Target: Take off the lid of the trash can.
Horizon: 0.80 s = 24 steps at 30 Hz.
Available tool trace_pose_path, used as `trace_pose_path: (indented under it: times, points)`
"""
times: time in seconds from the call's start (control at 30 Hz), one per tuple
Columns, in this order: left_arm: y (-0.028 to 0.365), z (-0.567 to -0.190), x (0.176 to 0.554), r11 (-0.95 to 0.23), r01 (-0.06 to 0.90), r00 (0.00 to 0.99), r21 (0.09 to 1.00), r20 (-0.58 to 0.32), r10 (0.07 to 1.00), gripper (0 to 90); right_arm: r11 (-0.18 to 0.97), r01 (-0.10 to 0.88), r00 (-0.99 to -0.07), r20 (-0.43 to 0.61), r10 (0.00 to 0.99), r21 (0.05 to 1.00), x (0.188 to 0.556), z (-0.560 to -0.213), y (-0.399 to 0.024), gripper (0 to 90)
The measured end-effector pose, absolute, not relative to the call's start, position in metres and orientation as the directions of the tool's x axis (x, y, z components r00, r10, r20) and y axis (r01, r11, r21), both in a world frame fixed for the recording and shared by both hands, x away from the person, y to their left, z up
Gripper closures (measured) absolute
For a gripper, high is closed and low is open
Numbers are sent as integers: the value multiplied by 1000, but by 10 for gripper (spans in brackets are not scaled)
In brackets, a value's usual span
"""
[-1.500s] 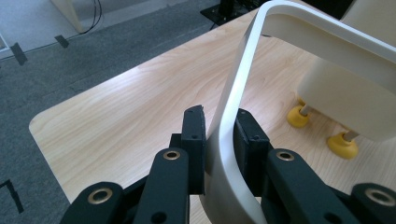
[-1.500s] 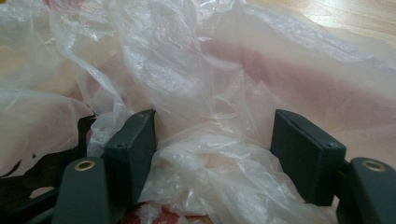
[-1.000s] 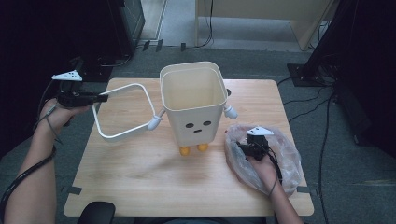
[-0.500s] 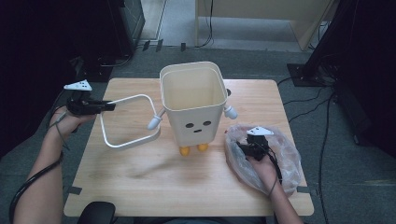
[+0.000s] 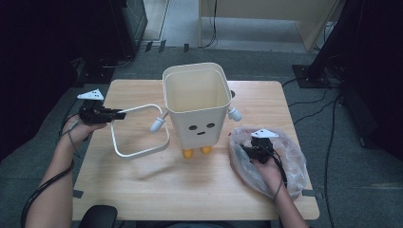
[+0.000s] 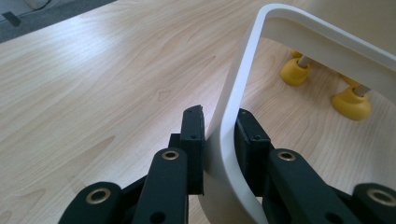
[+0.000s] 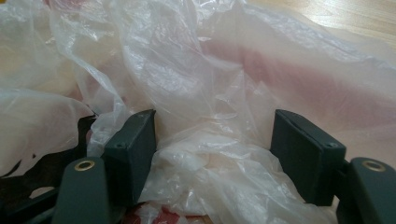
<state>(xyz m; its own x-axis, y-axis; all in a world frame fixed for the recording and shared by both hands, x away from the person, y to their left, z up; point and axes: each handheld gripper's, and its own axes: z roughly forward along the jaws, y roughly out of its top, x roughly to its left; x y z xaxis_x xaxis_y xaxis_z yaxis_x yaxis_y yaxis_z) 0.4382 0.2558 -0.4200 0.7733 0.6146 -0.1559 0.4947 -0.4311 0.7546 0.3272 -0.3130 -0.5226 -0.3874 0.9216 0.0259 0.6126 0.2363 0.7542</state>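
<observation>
Dark floor and black cables lie all around the wooden counter (image 5: pixel 142 190). On it, in the high view, stands a cream bin (image 5: pixel 196 107) with a little face, two yellow feet and small white arms. The left gripper (image 5: pixel 118 114) is squeezed tight on the edge of a white square ring (image 5: pixel 140 130). In the left gripper view the ring's thin band (image 6: pixel 229 140) sits pinched between both black pads, and it curves up and away past the gripper toward the bin's yellow feet (image 6: pixel 322 84). The rest of the ring lies just beyond the gripper, beside the bin. The right gripper (image 5: pixel 248 148) sits on a clear plastic bag (image 5: pixel 290 161). In the right gripper view its jaws stand wide, and the crinkly bag (image 7: pixel 201 140) bunches up in the gap between them and spreads out ahead of them.
</observation>
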Motion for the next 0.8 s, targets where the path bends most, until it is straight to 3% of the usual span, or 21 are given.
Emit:
trace_pose_path:
  times: [0.8]
  points:
    - [242,-480,439,-409,548,734,729,-186,653,761,235,614,-387,28,922,754,327,-522,-313,316]
